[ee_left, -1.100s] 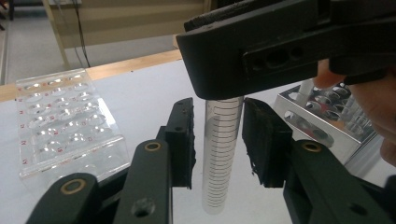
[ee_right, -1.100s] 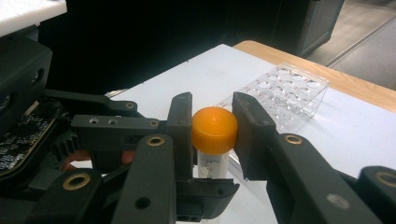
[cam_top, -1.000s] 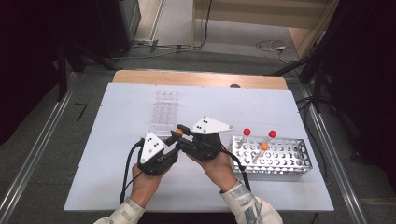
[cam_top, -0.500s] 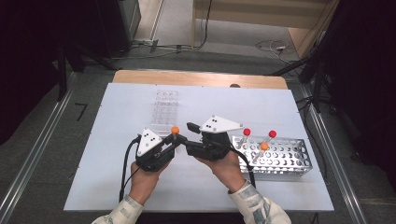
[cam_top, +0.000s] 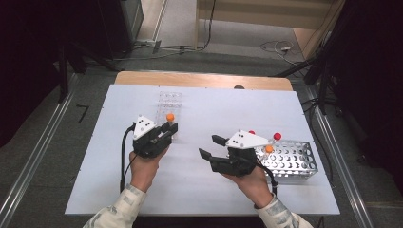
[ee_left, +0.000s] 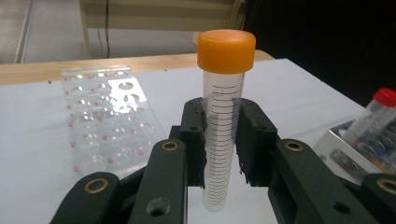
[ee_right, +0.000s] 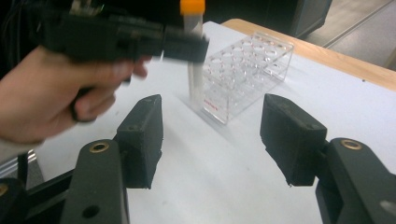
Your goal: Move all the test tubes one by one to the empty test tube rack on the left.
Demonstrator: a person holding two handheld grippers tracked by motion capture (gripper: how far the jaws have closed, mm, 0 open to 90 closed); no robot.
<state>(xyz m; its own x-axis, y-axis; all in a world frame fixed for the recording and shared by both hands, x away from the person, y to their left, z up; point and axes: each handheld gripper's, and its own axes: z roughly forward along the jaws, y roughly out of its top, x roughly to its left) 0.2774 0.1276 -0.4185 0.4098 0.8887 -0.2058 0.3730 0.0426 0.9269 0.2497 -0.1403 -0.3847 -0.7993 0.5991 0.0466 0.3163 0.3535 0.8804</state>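
Left gripper view: a clear graduated plastic tube with an orange screw cap [ee_left: 224,116] is clamped upright by the left gripper [ee_left: 223,140], just short of the clear acrylic tube rack [ee_left: 105,116], apparently for insertion there. The right gripper [ee_right: 212,135], empty, has just been opening its jaws, evidently after a handover.

Lab bench setting, white table [cam_top: 199,190], clear tube rack [cam_top: 170,102], metal tube rack [cam_top: 291,164], capped sample tubes
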